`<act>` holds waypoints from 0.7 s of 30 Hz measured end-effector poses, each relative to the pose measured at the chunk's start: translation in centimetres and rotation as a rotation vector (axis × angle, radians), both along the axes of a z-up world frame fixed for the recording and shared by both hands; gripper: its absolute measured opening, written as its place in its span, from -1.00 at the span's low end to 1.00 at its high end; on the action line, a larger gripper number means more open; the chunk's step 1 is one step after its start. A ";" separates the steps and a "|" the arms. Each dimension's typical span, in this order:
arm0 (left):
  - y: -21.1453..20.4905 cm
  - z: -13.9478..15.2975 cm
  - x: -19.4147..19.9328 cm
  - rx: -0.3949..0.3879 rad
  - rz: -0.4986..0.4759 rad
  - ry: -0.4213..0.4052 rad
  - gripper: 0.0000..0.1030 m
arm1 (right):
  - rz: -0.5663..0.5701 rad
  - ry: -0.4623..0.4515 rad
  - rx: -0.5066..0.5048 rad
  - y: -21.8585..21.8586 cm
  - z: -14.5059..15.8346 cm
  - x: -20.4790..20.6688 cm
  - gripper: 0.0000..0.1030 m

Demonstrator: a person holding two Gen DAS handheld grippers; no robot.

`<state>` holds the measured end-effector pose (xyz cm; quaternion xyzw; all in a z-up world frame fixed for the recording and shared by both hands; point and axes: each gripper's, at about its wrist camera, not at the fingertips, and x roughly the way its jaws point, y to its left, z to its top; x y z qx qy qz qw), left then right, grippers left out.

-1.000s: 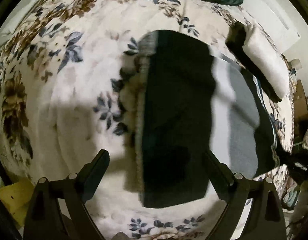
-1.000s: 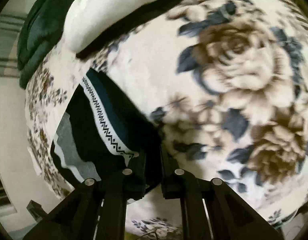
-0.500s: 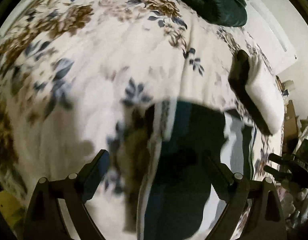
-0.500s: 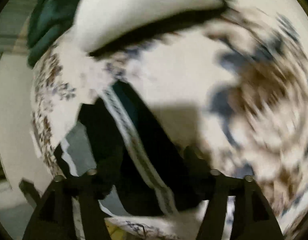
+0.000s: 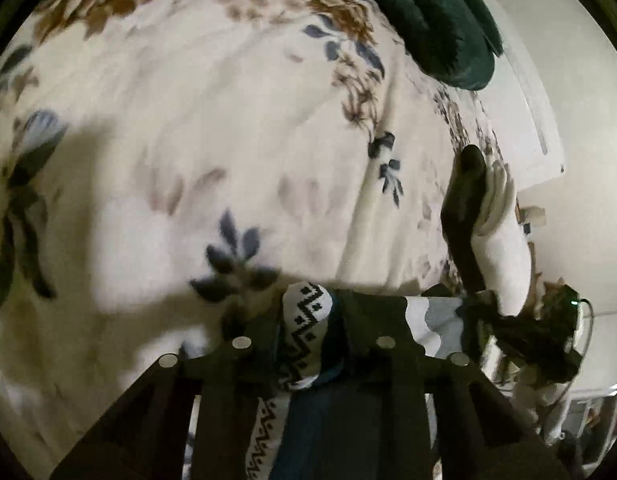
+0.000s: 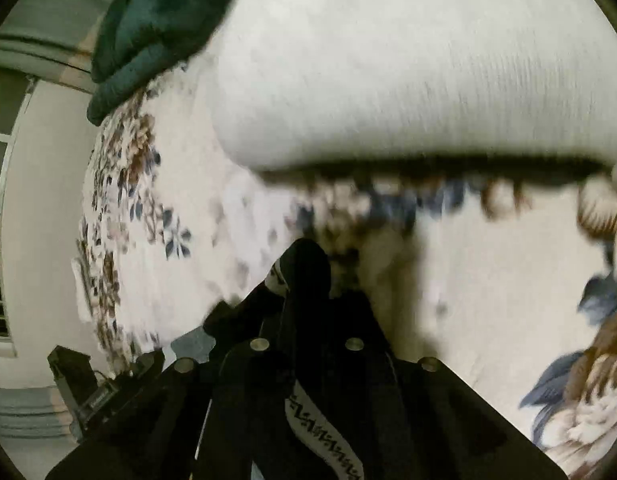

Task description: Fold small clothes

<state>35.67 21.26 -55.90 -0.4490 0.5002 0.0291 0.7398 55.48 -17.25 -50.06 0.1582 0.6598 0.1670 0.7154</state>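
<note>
A dark teal garment (image 5: 432, 316) with a white zigzag-patterned band and grey-white patches lies on the floral bedspread (image 5: 188, 128). In the left wrist view my left gripper (image 5: 312, 332) is closing its jaws on the bunched patterned edge (image 5: 306, 304), and the fabric bulges up between its fingers. In the right wrist view my right gripper (image 6: 306, 300) is shut on a dark fold of the same garment (image 6: 304, 260). The patterned band (image 6: 320, 436) runs down between its fingers. The rest of the garment is hidden under the grippers.
A folded white and black pile (image 5: 496, 236) (image 6: 388, 80) lies close beyond the right gripper. A dark green cushion (image 5: 428, 12) (image 6: 148, 20) sits at the far edge of the bedspread (image 6: 488, 280). A pale wall and window blinds lie beyond the bed's edge.
Both grippers moved across the garment to its far edge. The left went from wide open over the cloth to closing on the patterned edge. The right opened, then shut again nearer the white pile.
</note>
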 end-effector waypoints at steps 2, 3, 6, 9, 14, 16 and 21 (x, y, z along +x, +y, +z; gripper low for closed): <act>0.1 0.5 -0.9 -0.006 0.005 0.005 -0.07 | 0.067 0.049 -0.072 1.1 -0.8 0.4 -0.81; 0.2 0.8 -1.6 -0.010 0.016 0.010 0.13 | 0.085 0.070 -0.108 1.5 -1.1 0.5 -0.66; 0.2 1.8 -4.3 -0.013 0.042 -0.006 0.23 | 0.107 0.066 -0.206 1.7 0.1 0.8 -0.30; -0.6 2.2 -6.7 0.027 0.038 0.003 0.23 | 0.163 -0.026 -0.215 3.1 3.4 0.6 -0.17; -2.7 0.3 -8.3 -0.013 0.024 0.038 0.23 | 0.502 0.008 -0.051 13.1 4.6 -0.9 0.02; -3.0 0.0 -8.7 -0.032 0.035 0.033 0.23 | 0.715 0.046 -0.034 18.9 3.4 -2.3 0.12; -2.7 0.2 -8.5 -0.028 0.044 0.026 0.23 | 1.010 0.081 -0.166 26.0 -1.0 -4.9 -0.99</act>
